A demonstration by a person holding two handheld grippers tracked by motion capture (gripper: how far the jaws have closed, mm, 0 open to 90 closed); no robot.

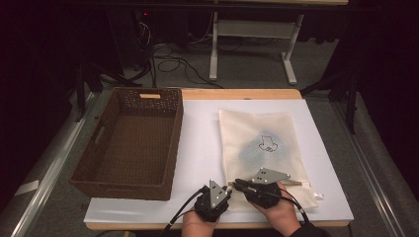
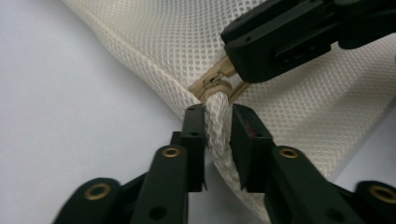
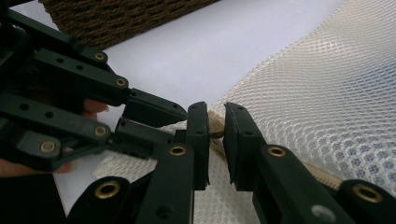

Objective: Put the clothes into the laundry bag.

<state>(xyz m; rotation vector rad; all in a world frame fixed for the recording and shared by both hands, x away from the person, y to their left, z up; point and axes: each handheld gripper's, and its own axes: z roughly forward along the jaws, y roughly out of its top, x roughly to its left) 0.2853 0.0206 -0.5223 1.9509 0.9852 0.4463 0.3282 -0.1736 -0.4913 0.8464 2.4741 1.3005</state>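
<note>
At the table's near edge, around six o'clock, both hands work the corner of a cream mesh laundry bag (image 1: pixel 259 148). Its jaws drawn narrow, the left gripper (image 1: pixel 223 189) pinches a bunched fold of the bag's corner fabric just below the zipper end, as the left gripper view shows (image 2: pixel 217 122). The right gripper (image 1: pixel 238 184), coming in from three o'clock, has its jaws nearly closed on the small tan zipper pull (image 3: pixel 216 129); whether the pads fully bite it I cannot tell for sure, but it sits between them. The bag looks light, soft and floppy, so it would likely slide or ruck up if dragged by one point. Pinning the corner with one claw and pulling the tab with the other seems the sound way to hold it, since the tab is small and could slip. The bag lies flat on the white table (image 1: pixel 197 148), its long axis running from six to twelve o'clock, slightly tilted toward eleven, with the zippered mouth along the near short edge and a small dark drawing near its middle. Farther off, at about ten o'clock, an empty brown wicker basket (image 1: pixel 94 163) stands well apart from the bag.
</note>
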